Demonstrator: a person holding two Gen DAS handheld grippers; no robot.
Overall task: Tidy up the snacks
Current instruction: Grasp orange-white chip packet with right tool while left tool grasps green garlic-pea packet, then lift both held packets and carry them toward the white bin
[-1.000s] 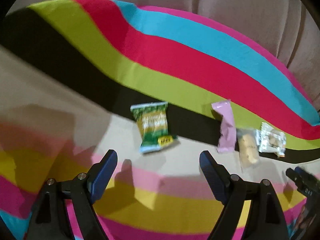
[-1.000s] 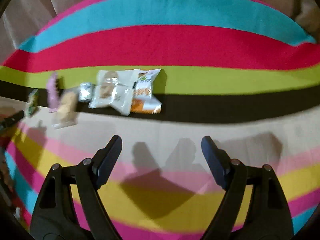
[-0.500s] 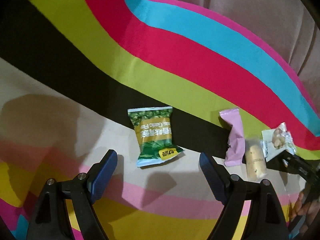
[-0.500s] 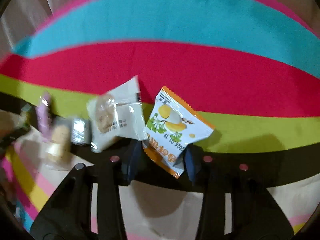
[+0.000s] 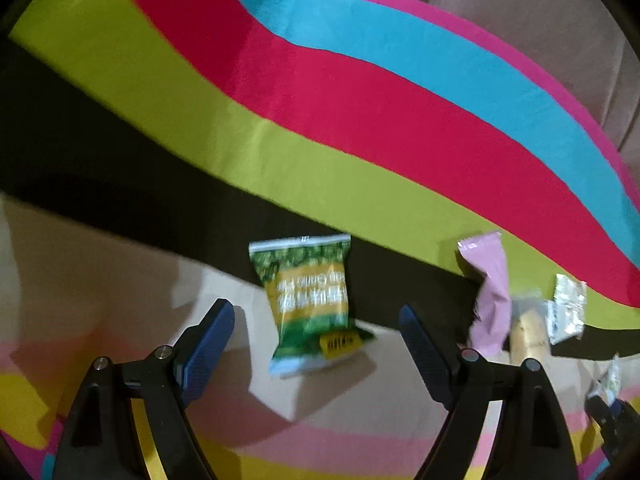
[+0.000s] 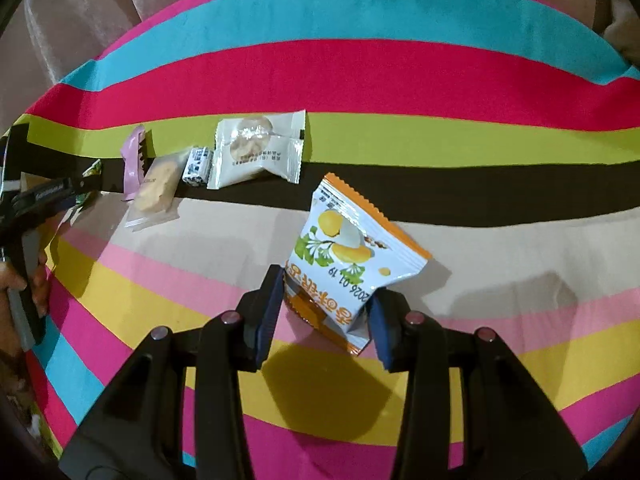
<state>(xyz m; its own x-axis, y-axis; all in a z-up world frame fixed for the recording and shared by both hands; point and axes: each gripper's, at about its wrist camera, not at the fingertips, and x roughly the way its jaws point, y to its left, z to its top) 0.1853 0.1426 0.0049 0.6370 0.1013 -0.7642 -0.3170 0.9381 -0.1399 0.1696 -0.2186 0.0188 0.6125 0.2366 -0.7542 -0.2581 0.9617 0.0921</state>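
Jaws pinch the white, orange-edged snack packet [image 6: 352, 256].

the print on the green snack packet [image 5: 310, 300], ahead between the open fingers of the left gripper [image 5: 316, 340], is smeared by blur and unreadable. to that gripper's right, the clear-wrapped biscuit [image 5: 528, 334] is partly hidden behind the pink wrapper [image 5: 489, 292] and the gripper's own arm. the lower corner of the orange-edged packet [image 6: 352, 256] is covered by the pads of the right gripper [image 6: 324, 312]. far left of it, a hand [image 6: 16, 292] is cut by the frame's edge.
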